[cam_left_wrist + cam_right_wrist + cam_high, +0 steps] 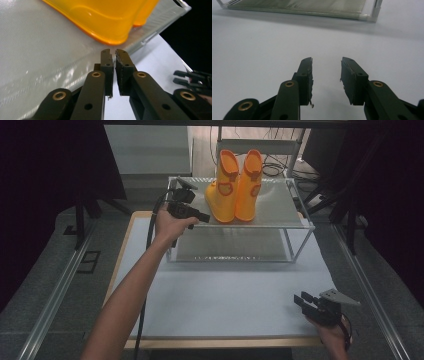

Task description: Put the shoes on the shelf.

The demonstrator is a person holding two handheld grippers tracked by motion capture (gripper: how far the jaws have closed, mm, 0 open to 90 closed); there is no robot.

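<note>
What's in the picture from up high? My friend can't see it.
Two orange boots stand side by side on the top shelf of a small rack on a white table. The left tongs hover beside them, holding nothing. The right tongs rest near the table's front corner.

Left arm reaching forward, right hand low and near.
Left gripper (202, 216) jaws slightly parted, nothing between them; right gripper (300, 300) jaws apart, empty.

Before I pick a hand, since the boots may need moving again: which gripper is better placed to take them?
Left, probably. The left gripper sits at the top shelf, right beside the boots, jaws barely parted and empty. The right gripper rests far off at the table's near corner, jaws open and empty.
</note>
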